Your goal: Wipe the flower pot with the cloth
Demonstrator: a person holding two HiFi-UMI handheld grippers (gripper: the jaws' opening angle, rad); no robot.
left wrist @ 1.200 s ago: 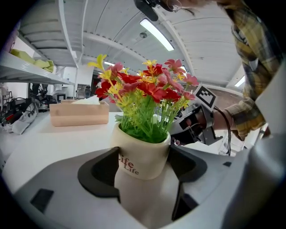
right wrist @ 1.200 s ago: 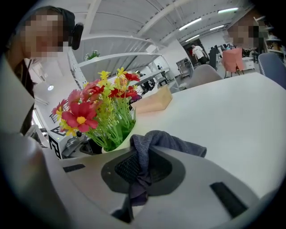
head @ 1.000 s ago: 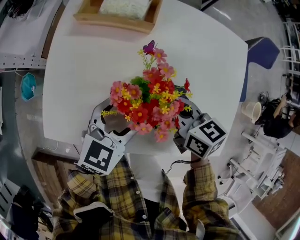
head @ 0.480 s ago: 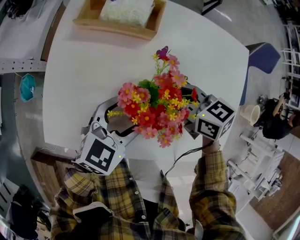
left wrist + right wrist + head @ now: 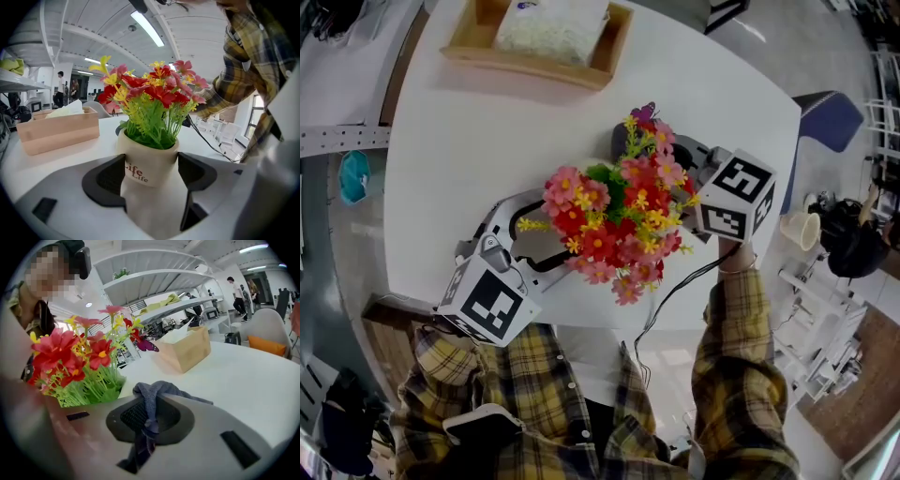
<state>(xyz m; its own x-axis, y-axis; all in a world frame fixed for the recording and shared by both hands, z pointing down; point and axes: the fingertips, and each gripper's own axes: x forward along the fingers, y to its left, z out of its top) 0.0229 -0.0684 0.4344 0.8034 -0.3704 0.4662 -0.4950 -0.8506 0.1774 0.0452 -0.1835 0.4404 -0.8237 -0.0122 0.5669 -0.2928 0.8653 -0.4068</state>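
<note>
On the left, the left gripper has its two jaws pressed on both sides of the cream flower pot and holds it. The pot is at the near side of the white table. It is full of red, pink and yellow flowers. On the right, just beside the flowers, the right gripper has its jaws squeezed tight on a grey cloth.

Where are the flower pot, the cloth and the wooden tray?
flower pot (image 5: 157, 164): left gripper view, cream wall beside the red lettering.
cloth (image 5: 152, 394): right gripper view, grey fold above the jaws.
wooden tray (image 5: 525, 64): head view, its near rim.
</note>
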